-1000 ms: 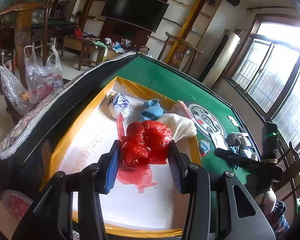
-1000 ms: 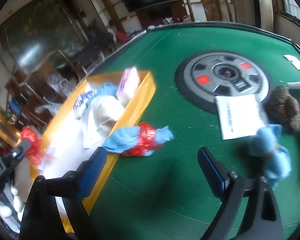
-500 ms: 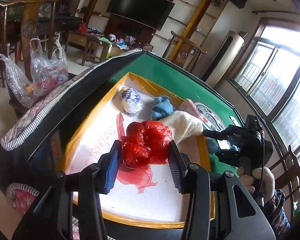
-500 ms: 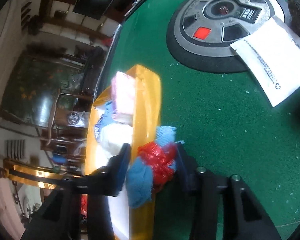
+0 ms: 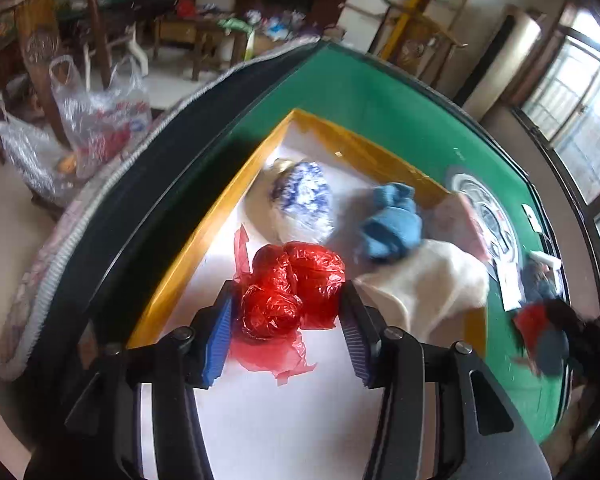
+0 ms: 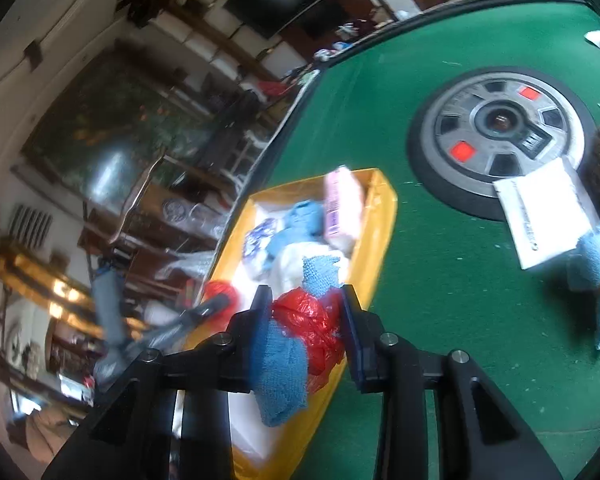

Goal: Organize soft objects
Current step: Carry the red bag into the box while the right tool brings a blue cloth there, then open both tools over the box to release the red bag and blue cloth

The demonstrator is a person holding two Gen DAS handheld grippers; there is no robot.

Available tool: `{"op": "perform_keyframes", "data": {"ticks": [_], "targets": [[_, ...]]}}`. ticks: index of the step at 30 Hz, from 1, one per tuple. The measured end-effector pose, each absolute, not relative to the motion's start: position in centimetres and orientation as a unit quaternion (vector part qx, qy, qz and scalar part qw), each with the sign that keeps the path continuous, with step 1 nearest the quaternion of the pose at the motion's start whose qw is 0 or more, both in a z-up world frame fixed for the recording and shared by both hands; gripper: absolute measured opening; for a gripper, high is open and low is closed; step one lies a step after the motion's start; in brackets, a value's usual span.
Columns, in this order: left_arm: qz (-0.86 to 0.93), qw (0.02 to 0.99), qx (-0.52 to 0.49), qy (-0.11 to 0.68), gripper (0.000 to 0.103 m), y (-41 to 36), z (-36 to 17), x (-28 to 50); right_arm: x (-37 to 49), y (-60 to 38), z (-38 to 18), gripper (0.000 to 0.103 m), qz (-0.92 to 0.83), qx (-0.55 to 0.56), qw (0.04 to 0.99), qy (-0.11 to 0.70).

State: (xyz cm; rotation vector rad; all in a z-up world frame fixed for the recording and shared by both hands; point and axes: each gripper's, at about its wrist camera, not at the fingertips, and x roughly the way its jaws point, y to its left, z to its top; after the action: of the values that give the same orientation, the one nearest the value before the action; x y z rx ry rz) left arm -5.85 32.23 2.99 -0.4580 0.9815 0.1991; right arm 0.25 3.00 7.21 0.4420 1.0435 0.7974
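Left gripper around crinkly red bundle

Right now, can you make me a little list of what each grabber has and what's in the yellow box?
left gripper: jaws just opening around the red plastic bundle, over the box
right gripper: shut on a blue cloth with red plastic
yellow box: blue-and-white ball, blue cloth, white cloth
table: green felt, white paper
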Motion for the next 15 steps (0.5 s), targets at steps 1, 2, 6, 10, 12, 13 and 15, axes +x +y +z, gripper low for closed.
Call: {"op": "perform_keyframes", "data": {"ticks": [1,2,6,10,12,13,15], "targets": [[0.094,0.845,-0.227,0.475,0.050,32.7,2.5,-5.4,0.3,3.8,7.1,0.031,0.373,0.193,0.769,0.482],[0.097,0.840,-0.234,0.480,0.050,33.1,2.2,-5.1,0.1,4.7,7.2,0.031,0.379,0.182,0.766,0.485],[0.088,0.852,-0.243,0.455,0.054,33.5,3.1,-6.4,-0.4,9.0,6.9,0.031,0.399,0.141,0.752,0.505],[0.081,0.863,-0.253,0.430,0.054,34.2,4.3,-7.9,-0.1,13.7,5.7,0.031,0.412,0.108,0.735,0.527],[0.088,0.869,-0.256,0.415,0.054,34.6,5.0,-8.4,0.3,15.7,4.9,0.031,0.408,0.094,0.731,0.538],[0.090,0.872,-0.259,0.405,0.054,35.0,5.4,-8.9,0.3,16.5,4.7,0.033,0.406,0.083,0.733,0.539],[0.092,0.878,-0.265,0.387,0.054,35.4,6.0,-10.0,1.1,18.1,4.1,0.033,0.405,0.066,0.732,0.544]]}}
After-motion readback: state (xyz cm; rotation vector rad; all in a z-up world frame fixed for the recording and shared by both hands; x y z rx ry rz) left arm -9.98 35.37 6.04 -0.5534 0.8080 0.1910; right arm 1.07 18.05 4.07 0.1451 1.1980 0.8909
